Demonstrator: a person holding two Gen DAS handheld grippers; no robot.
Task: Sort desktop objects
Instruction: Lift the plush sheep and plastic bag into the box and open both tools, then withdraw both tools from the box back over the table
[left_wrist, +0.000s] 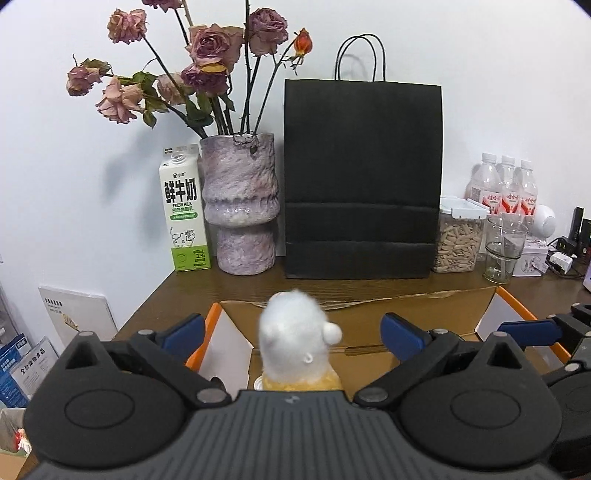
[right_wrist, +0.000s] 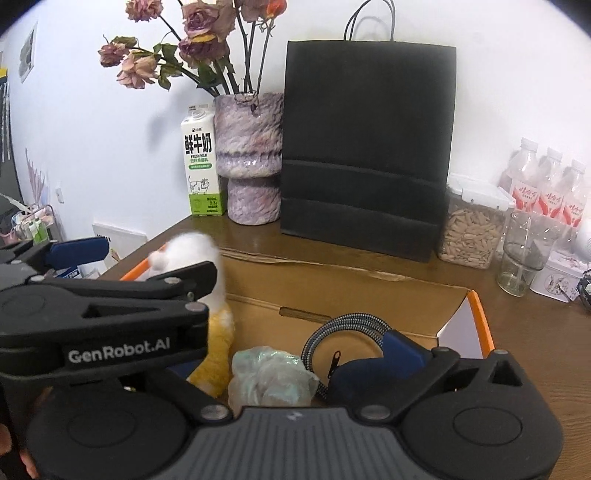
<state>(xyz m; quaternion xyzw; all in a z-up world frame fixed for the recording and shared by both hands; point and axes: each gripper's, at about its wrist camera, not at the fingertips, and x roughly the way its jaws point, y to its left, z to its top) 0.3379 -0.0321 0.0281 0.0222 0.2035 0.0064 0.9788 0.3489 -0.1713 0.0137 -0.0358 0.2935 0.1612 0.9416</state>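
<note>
We see the left gripper (left_wrist: 293, 334) with its blue-padded jaws spread wide over an open cardboard box (left_wrist: 417, 306) on the wooden desk (left_wrist: 177, 291). A white and yellow plush toy (left_wrist: 295, 343) stands between the pads, blurred, and seems to touch neither. The right gripper (right_wrist: 295, 332) also stands wide apart above the box, holding nothing. Below it lie a crumpled plastic bag (right_wrist: 269, 376) and a navy pouch (right_wrist: 365, 376) with a braided strap. Behind stand a milk carton (left_wrist: 184, 214), a vase of dried roses (left_wrist: 242, 203) and a black paper bag (left_wrist: 362, 177).
</note>
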